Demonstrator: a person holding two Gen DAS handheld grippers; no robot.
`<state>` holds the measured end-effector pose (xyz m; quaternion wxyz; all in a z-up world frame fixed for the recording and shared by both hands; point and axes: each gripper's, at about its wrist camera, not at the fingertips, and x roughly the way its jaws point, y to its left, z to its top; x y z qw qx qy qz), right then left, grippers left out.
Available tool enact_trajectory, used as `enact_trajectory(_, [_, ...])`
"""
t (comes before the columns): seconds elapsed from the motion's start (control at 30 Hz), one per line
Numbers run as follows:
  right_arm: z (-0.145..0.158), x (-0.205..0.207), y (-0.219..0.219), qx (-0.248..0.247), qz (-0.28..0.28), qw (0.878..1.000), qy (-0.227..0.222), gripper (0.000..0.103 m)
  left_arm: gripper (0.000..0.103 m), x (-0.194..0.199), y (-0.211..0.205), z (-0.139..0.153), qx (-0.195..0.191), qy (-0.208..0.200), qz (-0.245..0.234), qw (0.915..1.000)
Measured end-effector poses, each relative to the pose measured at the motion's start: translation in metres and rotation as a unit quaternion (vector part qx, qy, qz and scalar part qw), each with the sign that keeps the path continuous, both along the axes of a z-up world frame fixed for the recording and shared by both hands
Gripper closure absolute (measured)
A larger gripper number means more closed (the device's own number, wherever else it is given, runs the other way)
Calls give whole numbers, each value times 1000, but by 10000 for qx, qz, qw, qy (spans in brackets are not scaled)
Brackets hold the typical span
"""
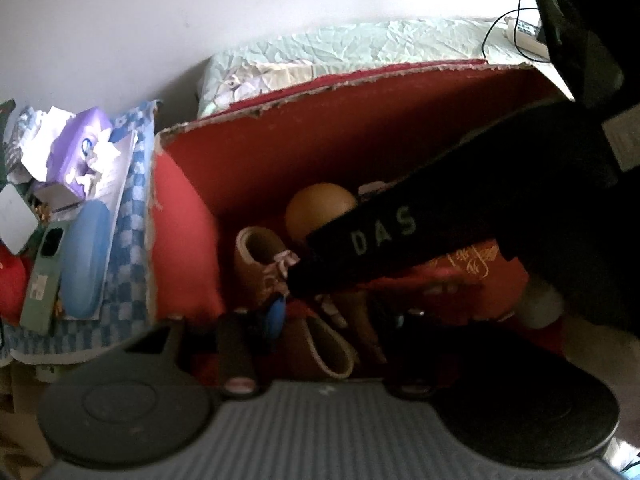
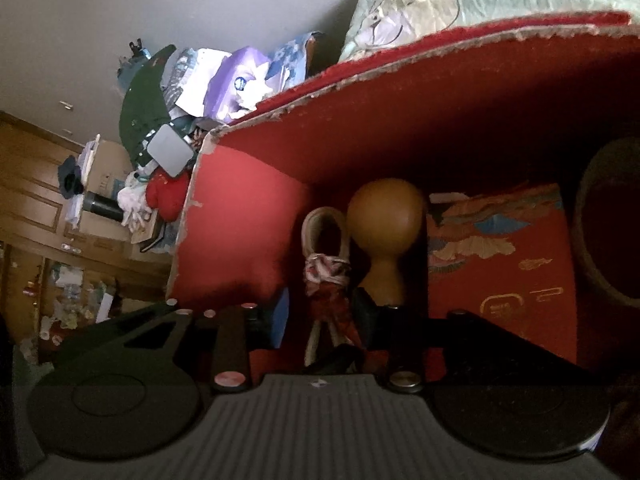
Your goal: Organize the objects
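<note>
A red cardboard box (image 1: 188, 216) (image 2: 240, 216) holds a brown gourd-shaped wooden object (image 1: 320, 206) (image 2: 386, 220), a cord loop with a red-and-white knot (image 2: 326, 268), tan rolls (image 1: 260, 252) and a red printed packet (image 2: 500, 264) (image 1: 480, 264). My right gripper (image 2: 360, 312) reaches into the box and its fingers close around the neck of the gourd. It shows in the left wrist view as a dark body marked "DAS" (image 1: 380, 236). My left gripper (image 1: 320, 332) hovers over the box's near edge with its jaws apart and nothing between them.
Left of the box lie a blue case (image 1: 84, 256), a green phone (image 1: 42, 272), a purple pack (image 1: 80, 148) and papers on a blue checked cloth (image 1: 132, 208). A pale green quilt (image 1: 360, 48) lies behind the box. Wooden cabinets (image 2: 36, 208) stand at far left.
</note>
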<state>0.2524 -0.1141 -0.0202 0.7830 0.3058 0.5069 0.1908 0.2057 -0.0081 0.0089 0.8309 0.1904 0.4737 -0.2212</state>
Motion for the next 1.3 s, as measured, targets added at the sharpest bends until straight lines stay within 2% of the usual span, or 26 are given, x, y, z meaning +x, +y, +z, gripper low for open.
enact_trajectory(0.33, [13,-11,-19,-637,-321,9968,-352,66,52,6,-14,0,-6,-82,-150,9999])
enact_trajectory(0.5, [14,-14,-24,-1316,-445,9888,-552,66,50,11,-22,-2,47,-77,-215,9997])
enact_trajectory(0.93, [9,-16,-36,-1142,-991,9875,-434,66,40,29,-32,-7,65,-98,-262,9996])
enact_trajectory(1.3, [9,-16,-33,-1370,-1090,9837,-418,66,38,38,-33,-15,-59,85,-290,9995])
